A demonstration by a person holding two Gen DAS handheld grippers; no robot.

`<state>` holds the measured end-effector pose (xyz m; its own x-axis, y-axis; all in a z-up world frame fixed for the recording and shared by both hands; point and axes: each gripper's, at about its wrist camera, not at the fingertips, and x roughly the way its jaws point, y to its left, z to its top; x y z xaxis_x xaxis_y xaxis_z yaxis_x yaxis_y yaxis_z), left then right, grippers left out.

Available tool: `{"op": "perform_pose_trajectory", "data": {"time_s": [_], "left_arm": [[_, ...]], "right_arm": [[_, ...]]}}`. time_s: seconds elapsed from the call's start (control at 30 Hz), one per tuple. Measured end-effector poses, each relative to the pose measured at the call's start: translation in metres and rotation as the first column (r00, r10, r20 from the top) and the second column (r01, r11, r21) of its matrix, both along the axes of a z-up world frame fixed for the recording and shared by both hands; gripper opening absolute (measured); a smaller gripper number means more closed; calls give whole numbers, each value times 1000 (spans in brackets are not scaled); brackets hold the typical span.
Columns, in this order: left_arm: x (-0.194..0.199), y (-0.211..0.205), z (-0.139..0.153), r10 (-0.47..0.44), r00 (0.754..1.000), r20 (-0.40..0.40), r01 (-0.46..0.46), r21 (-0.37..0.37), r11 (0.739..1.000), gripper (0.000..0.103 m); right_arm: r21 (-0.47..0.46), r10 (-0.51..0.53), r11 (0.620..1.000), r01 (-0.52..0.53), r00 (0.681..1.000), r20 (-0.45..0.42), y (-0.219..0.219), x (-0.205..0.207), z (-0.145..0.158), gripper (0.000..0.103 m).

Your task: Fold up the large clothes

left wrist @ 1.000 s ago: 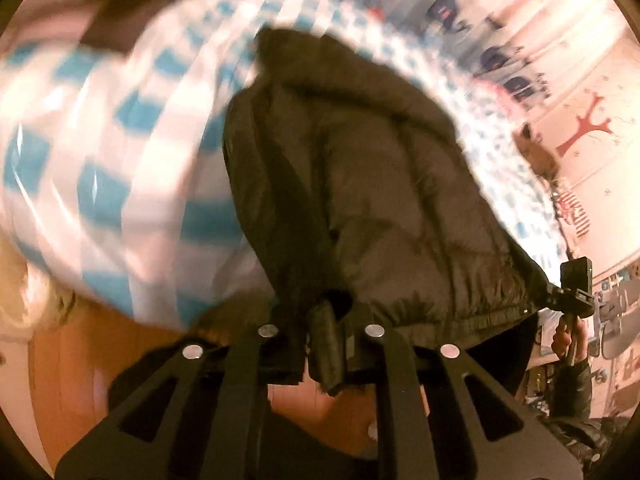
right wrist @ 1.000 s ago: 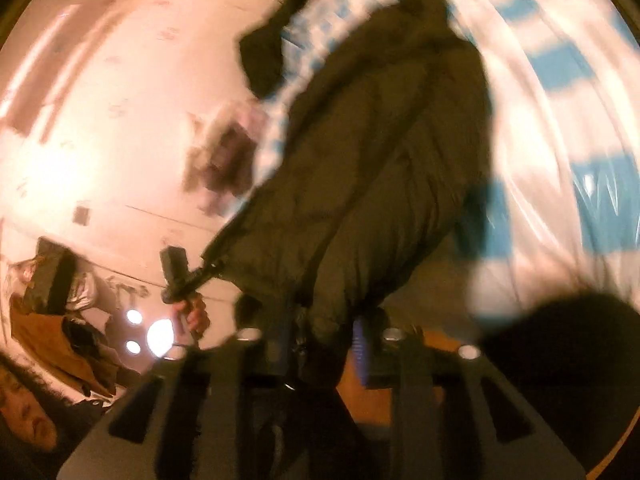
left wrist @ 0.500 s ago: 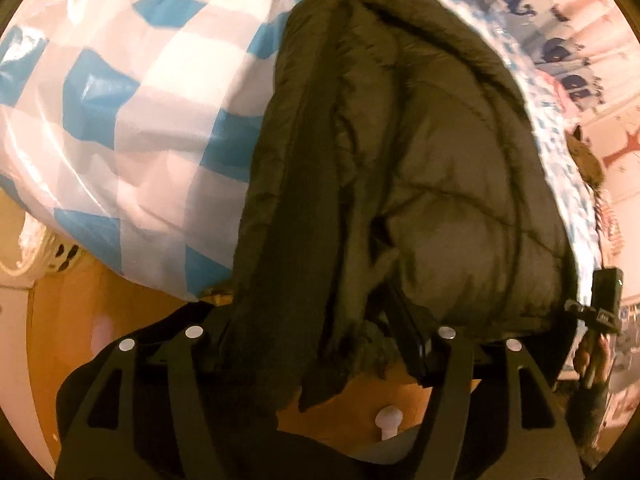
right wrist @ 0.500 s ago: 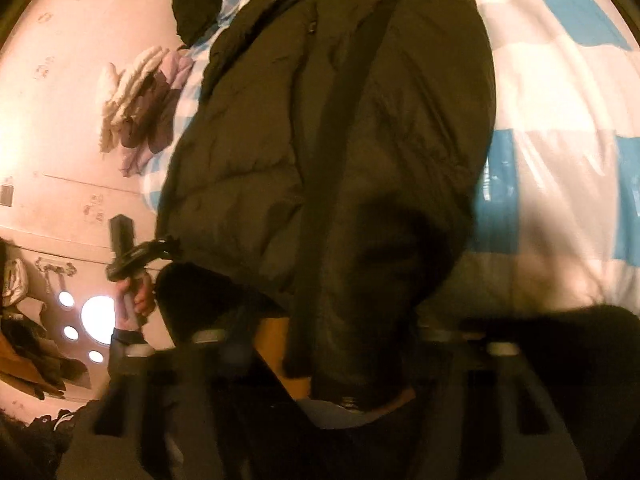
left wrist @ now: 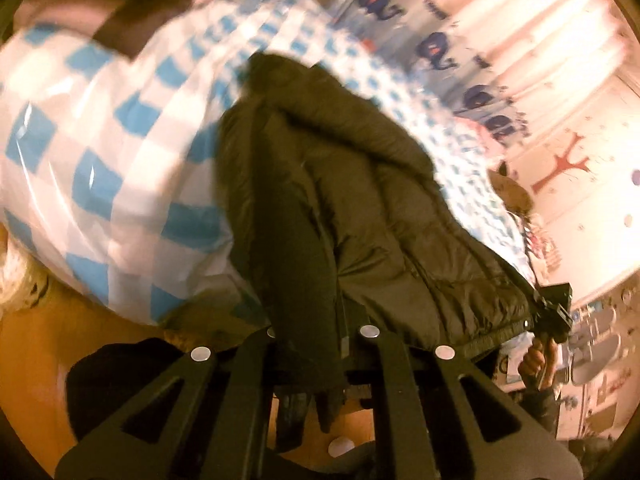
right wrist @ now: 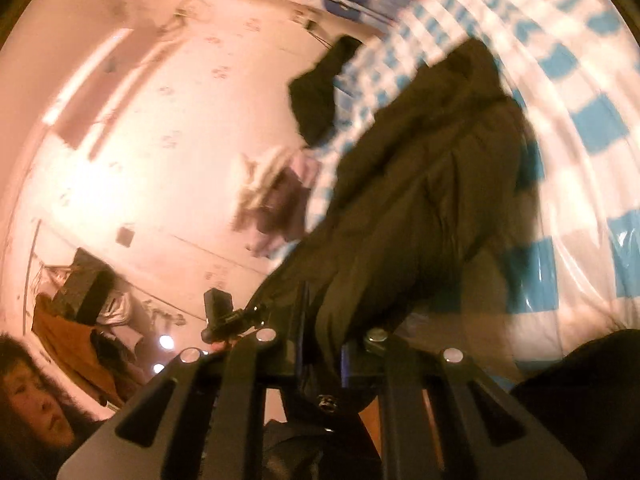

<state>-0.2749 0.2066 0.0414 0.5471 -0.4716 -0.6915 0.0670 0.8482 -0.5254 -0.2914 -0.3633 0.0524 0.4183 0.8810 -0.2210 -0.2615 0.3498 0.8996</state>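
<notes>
A dark olive puffer jacket (left wrist: 360, 200) lies stretched over a bed with a blue-and-white checked cover (left wrist: 100, 152). My left gripper (left wrist: 316, 340) is shut on the jacket's hem at one corner, with fabric bunched between the fingers. My right gripper (right wrist: 320, 344) is shut on the hem at the other corner; the jacket (right wrist: 420, 200) runs away from it up the bed (right wrist: 592, 128). The right gripper also shows in the left wrist view (left wrist: 554, 312), and the left gripper in the right wrist view (right wrist: 224, 316). The fingertips are hidden by fabric.
A dark garment (right wrist: 316, 96) and a pale pink-and-purple pile (right wrist: 276, 196) lie at the bed's far end. A whale-print curtain (left wrist: 440, 48) hangs behind. Wooden floor (left wrist: 32, 360) lies below the bed edge. A person's face (right wrist: 28, 400) shows at lower left.
Half a second ago both sets of jaws stood wide with the jacket draped over them. Now they are closed on the hem, and both views have tilted back up the bed.
</notes>
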Motion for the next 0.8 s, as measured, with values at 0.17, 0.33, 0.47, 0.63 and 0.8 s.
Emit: {"op": "perform_pose_trajectory", "data": {"time_s": [0.17,0.33,0.47,0.63,0.8], "left_arm": [[-11,2,-33,-56,992,-115,61,33,998,9],[-5,9,-95,-36,965,-259,38,1,999,16],[2,-5,-98,-62,961,-269,77,45,996,29],[4,-19,-97,-50,972,-230,80,123,989,10],[-11,-8,-60,-30,993,-114,38,68,997,5]], "right_arm": [[-76,32,996,-40,993,-111,10,-5,-31,18],[-209,74,969,-131,963,-260,26,0,-72,55],[-433,72,882,-189,960,-271,52,9,-70,55],[-481,73,856,-191,965,-254,70,10,-78,16],[-128,43,990,-63,987,-154,29,0,-57,11]]}}
